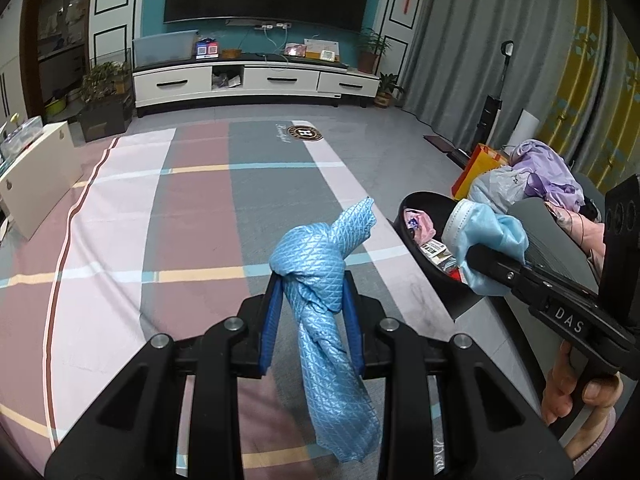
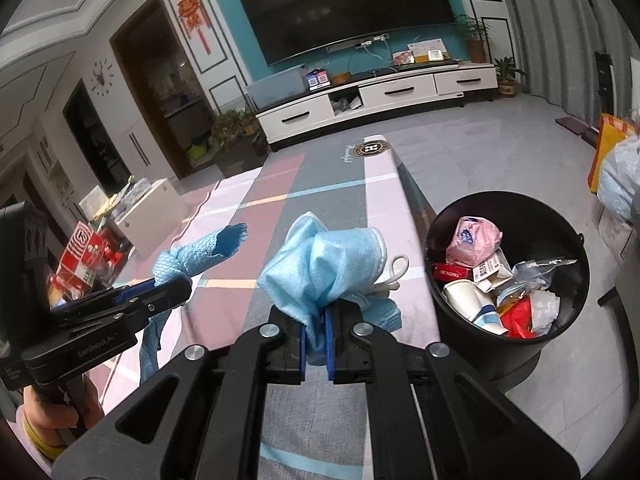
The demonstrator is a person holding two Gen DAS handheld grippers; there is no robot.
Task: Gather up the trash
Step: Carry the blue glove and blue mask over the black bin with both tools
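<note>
My left gripper (image 1: 312,292) is shut on a knotted blue quilted cloth (image 1: 316,248), held above the plaid tablecloth (image 1: 160,220); the cloth's tail hangs down between the fingers. My right gripper (image 2: 316,336) is shut on a crumpled light-blue face mask (image 2: 328,264), its white ear loop dangling to the right. In the right wrist view the left gripper (image 2: 182,285) and its cloth (image 2: 192,256) sit to the left. A black trash bin (image 2: 480,352) stands on the floor right of the table, holding a pink bag, a paper cup and wrappers. The left wrist view shows the right gripper (image 1: 478,258) with the mask (image 1: 492,236) over the bin (image 1: 420,204).
The table's right edge (image 2: 416,200) runs beside the bin. An orange bag (image 1: 476,168) and a pile of clothes (image 1: 540,168) lie right of the bin. A white box (image 1: 36,176) stands at the table's left. A TV cabinet (image 1: 256,80) and potted plants line the far wall.
</note>
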